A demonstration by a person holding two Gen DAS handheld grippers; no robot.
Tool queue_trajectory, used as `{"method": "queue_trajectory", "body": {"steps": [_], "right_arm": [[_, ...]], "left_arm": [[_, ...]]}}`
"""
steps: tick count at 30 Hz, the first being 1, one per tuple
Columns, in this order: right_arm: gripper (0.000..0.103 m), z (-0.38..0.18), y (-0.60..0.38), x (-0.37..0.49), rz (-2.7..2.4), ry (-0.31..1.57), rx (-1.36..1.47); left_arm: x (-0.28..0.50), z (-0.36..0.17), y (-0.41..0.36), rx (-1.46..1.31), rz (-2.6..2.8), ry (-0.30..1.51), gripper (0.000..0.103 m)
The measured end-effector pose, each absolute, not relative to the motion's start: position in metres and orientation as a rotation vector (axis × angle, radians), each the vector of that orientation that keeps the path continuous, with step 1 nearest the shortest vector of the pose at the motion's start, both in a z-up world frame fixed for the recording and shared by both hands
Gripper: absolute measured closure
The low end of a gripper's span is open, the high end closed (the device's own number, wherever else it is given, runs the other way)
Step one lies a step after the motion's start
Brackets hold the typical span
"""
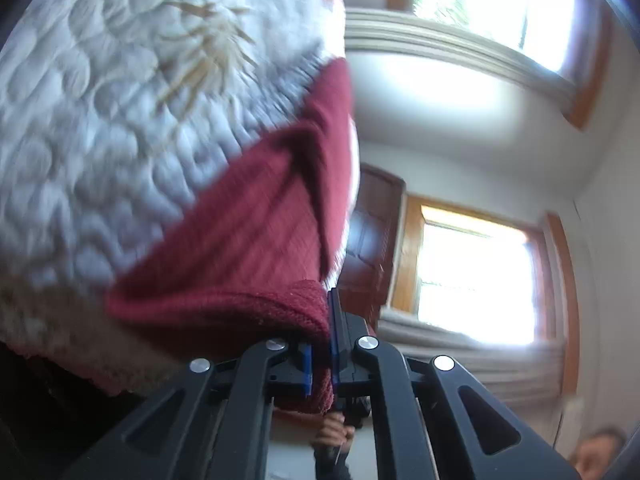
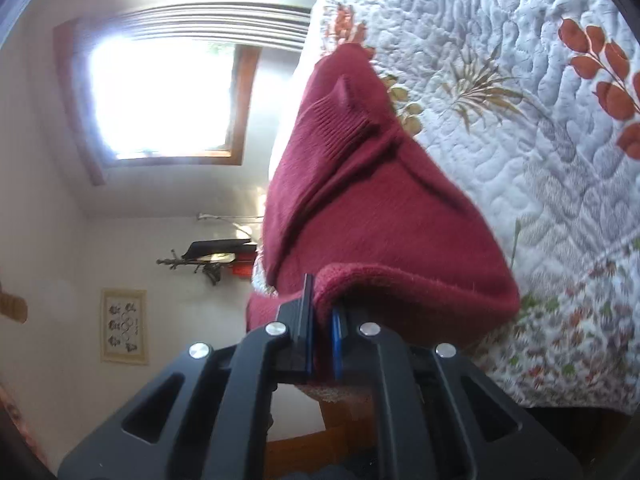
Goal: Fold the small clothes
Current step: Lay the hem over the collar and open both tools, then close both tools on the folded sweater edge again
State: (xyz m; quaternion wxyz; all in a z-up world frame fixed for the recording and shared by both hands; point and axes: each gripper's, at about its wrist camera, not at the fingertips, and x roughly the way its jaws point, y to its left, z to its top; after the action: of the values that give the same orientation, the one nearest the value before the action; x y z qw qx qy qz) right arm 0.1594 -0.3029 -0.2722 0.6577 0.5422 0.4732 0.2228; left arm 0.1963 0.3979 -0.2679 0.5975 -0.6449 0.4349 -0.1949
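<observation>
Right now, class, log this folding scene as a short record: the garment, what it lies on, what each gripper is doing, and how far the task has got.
garment: dark red knit sweater, bunched and partly lifted
surface: white quilt with a leaf pattern, on a bed
left gripper: shut on an edge of the sweater
right gripper: shut on an edge of the sweater
background: bright windows, framed picture on the wall
task stage: sweater gripped at two points, no neat fold visible yet
image quality: left wrist view blurred

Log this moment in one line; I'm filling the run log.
left tongs: shut on red knit garment | right tongs: shut on it | quilt beneath
</observation>
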Motion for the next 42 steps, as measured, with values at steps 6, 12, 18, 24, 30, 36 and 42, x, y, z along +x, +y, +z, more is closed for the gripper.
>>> {"method": "queue_trajectory", "body": {"steps": [6,12,18,24,30,36,42], "right_arm": [[0.087,-0.304,-0.296,0.196,0.438,1.183,1.227],[0.056,-0.299,-0.31,0.211,0.49,1.2,1.24],[0.051,-0.278,-0.327,0.222,0.539,1.216,1.105],[0.051,-0.272,-0.302,0.23,0.541,1.288,0.724],[0.04,-0.286,-0.272,0.234,0.532,1.3,0.579],[0.026,-0.296,-0.264,0.24,0.484,1.309,0.587],[0.035,-0.301,-0.255,0.243,0.489,1.339,0.56]], "left_arm": [[0.221,-0.285,0.396,-1.51,-0.358,1.054,0.096],[0.206,-0.264,0.408,-1.522,-0.338,0.991,0.063],[0.189,-0.219,0.418,-1.283,-0.228,1.002,0.051],[0.214,-0.174,0.369,-0.605,-0.189,1.171,0.034],[0.25,-0.187,0.338,-0.299,-0.279,1.262,0.031],[0.277,-0.208,0.327,-0.207,-0.37,1.331,0.048],[0.283,-0.214,0.324,-0.141,-0.388,1.338,0.084]]}}
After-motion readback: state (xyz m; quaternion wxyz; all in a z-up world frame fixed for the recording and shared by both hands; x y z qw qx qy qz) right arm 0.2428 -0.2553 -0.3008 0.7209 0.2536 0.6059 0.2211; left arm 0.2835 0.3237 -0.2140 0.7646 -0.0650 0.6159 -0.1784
